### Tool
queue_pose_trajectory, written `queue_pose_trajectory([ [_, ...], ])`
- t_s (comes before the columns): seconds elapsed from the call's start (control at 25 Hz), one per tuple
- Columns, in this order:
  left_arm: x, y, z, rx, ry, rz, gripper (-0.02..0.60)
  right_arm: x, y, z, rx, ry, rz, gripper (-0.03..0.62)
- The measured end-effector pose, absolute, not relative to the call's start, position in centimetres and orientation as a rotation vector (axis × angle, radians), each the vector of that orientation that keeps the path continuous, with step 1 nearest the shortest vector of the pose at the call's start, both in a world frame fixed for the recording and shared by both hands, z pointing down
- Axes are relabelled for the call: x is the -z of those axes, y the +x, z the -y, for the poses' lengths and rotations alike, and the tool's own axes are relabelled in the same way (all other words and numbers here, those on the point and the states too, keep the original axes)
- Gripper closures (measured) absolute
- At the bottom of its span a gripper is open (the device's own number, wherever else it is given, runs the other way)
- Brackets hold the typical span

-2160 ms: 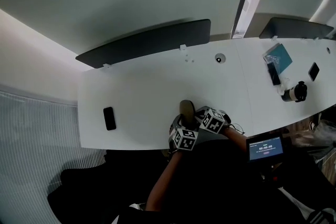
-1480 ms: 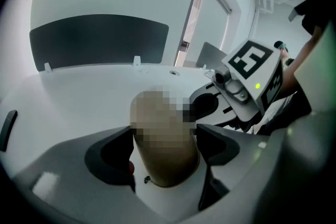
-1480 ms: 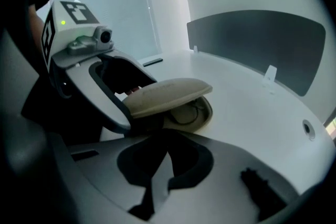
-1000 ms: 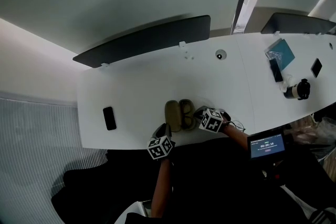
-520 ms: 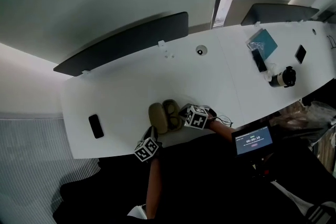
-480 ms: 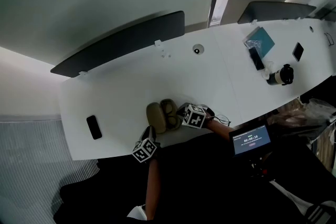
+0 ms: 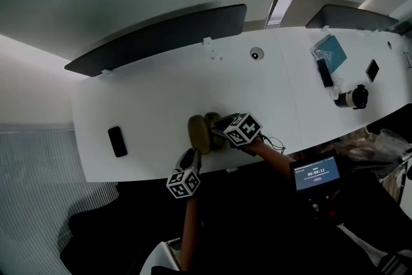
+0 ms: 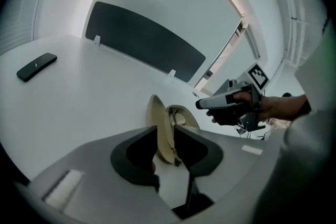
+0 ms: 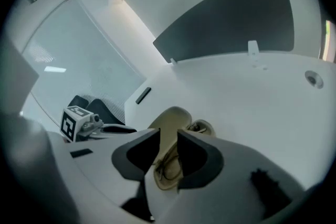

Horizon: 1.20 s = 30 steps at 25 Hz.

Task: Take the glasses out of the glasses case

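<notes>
"What's lying on that long white table [image 7: 148, 93]?"

"An open tan glasses case [image 7: 201, 132] near the front edge, with a black phone [image 7: 116, 141] well off to its left. Far right there's a teal booklet [image 7: 331, 51], a dark handset [image 7: 324, 73] beside it, and some black-and-white round thing [image 7: 351, 98]."

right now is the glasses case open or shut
Open. The glasses case has its lid swung away from the base, and its tan inside shows in both gripper views.

The left gripper [image 7: 192, 156] and right gripper [image 7: 217, 126] tilt downward, jaws opening.
</notes>
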<state>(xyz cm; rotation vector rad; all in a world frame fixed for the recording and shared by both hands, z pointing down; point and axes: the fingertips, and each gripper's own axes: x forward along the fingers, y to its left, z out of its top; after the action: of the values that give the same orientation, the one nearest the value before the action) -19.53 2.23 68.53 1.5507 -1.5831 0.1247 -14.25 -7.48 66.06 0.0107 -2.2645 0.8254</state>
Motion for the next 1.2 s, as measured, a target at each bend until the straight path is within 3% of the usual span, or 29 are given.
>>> queue_pose_trajectory([
  [0.24, -66.1, -20.1, -1.7, -0.1, 1.647, 1.593, 0.474, -70.0, -15.8, 6.3, -0.813, 0.014, 2.062, 0.485],
  [0.48, -64.8, -20.4, -1.9, -0.086, 1.687, 1.592, 0.474, -73.6, -15.9, 4.7, -1.075, 0.054, 1.893, 0.485],
  [0.72, -65.2, -20.5, -2.2, -0.11, 1.707, 1.554, 0.474, -73.9, -15.3, 5.8, -1.267, 0.101, 1.904, 0.559],
  [0.96, -62.4, -19.1, -1.1, -0.09, 1.841, 1.506, 0.474, -67.8, -13.4, 5.8, -1.533, 0.033, 2.103, 0.571],
  [1.2, -57.2, -12.3, 1.1, 0.374, 1.947, 0.914, 0.419, -56.2, -10.4, 3.8, -1.866, -0.482, 2.369, 0.571],
])
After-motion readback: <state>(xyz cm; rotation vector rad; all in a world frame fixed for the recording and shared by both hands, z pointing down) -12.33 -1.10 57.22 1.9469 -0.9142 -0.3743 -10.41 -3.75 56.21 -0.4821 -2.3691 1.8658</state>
